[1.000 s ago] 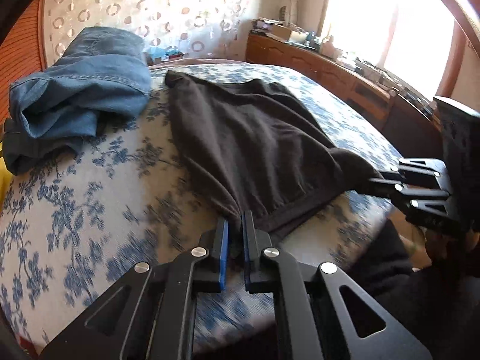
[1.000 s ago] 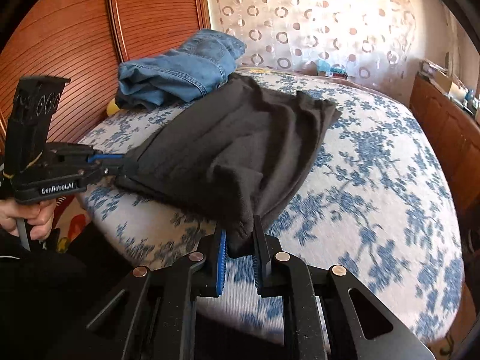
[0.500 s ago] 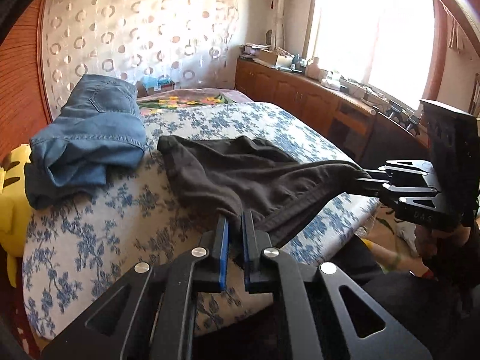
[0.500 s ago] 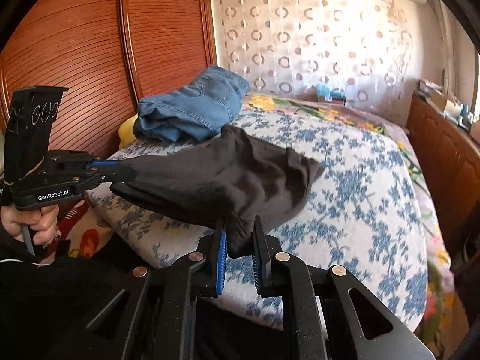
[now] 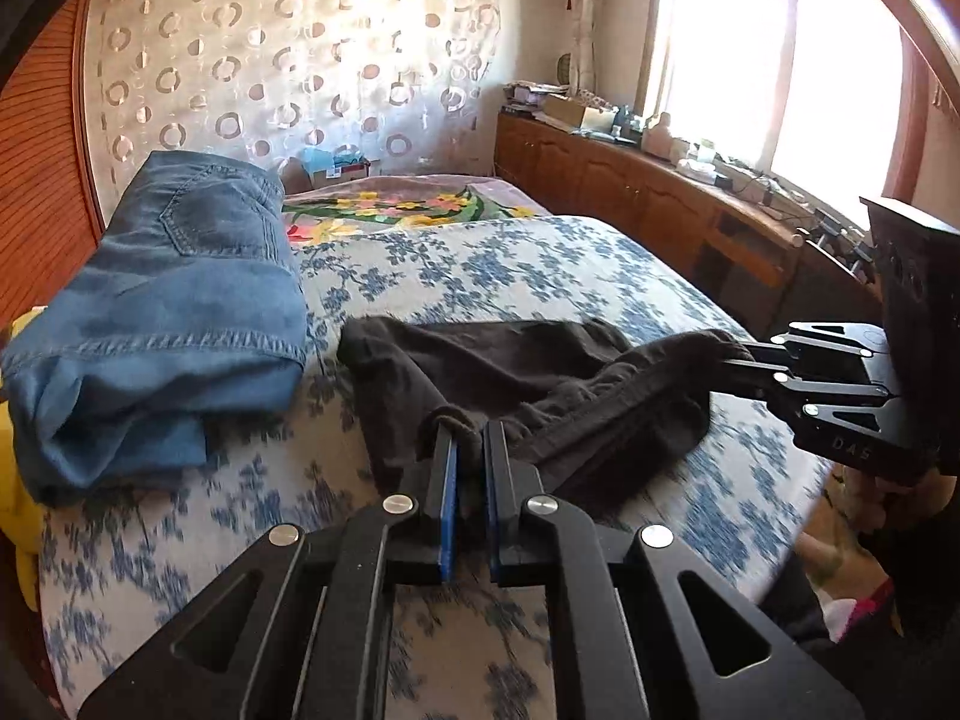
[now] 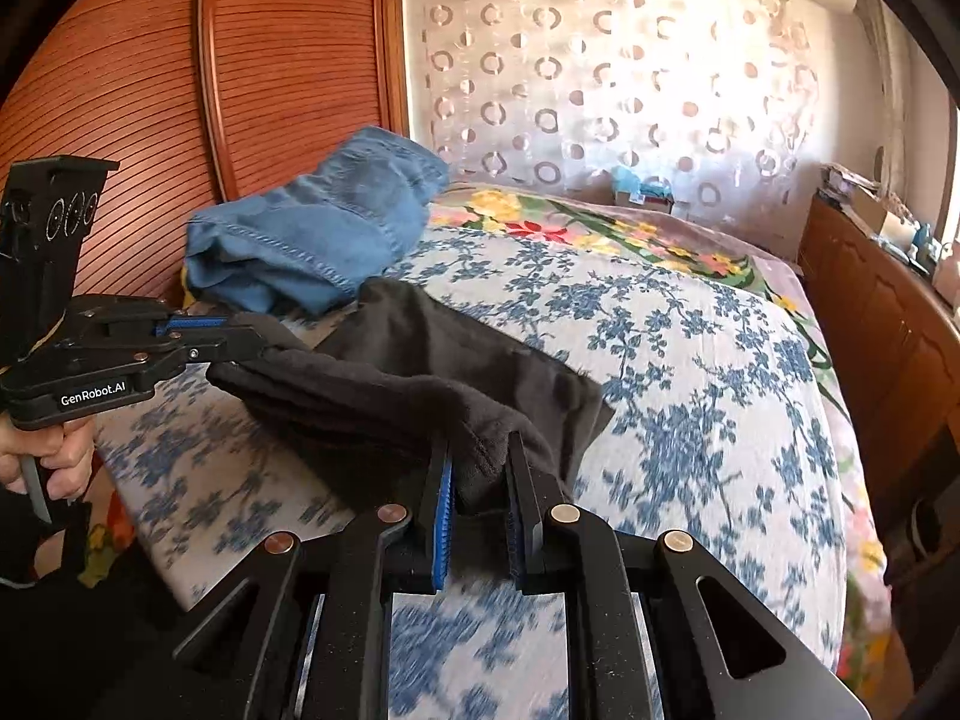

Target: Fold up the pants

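Dark pants (image 5: 528, 384) on floral bedspread (image 5: 540, 264), patterned curtain (image 5: 288, 60), bright window (image 5: 780, 60)

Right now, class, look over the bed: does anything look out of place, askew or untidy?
Yes. The blue jeans lie in a loose, lopsided heap at the bed's edge by the wooden panelling, not squared up. The dark pants hang bunched and creased between the left gripper and the right gripper, part trailing on the cover.

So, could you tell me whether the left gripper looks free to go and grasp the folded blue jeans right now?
Probably not: the left gripper is shut on the dark pants. The jeans lie unobstructed beside them, so it would have to let go first.
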The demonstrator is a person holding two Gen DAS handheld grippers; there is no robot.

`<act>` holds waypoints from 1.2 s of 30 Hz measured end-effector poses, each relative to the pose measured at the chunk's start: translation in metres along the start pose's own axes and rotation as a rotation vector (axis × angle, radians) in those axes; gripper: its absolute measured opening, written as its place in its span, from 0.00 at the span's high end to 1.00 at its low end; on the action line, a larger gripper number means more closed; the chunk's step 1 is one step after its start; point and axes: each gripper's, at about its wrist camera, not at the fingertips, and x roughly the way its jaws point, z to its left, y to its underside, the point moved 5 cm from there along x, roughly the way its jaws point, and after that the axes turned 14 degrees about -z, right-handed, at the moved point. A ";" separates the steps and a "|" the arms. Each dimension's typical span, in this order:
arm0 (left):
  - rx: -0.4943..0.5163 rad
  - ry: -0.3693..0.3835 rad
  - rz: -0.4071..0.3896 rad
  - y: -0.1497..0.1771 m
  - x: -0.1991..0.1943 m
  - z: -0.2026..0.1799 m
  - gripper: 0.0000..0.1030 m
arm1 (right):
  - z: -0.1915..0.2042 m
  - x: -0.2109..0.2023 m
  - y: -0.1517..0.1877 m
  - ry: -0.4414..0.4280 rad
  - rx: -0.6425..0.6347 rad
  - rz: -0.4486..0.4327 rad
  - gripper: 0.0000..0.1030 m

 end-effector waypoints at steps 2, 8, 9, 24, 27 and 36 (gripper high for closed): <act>0.003 -0.011 0.005 -0.004 0.009 0.004 0.91 | -0.003 0.009 -0.005 0.008 -0.004 0.004 0.86; -0.006 -0.036 0.009 -0.016 0.029 0.014 0.91 | -0.007 0.032 -0.010 0.021 0.004 0.014 0.86; -0.004 -0.039 0.009 -0.018 0.033 0.015 0.91 | -0.009 0.036 -0.009 0.020 0.011 0.019 0.86; -0.004 -0.067 -0.005 -0.018 0.038 0.011 0.50 | -0.024 0.054 -0.009 0.084 0.062 -0.011 0.60; -0.003 -0.062 -0.006 -0.013 0.031 0.010 0.49 | -0.030 0.044 -0.004 0.082 0.095 -0.014 0.59; -0.023 -0.067 0.069 0.024 0.029 0.021 0.49 | -0.028 0.027 0.031 0.036 0.132 0.057 0.59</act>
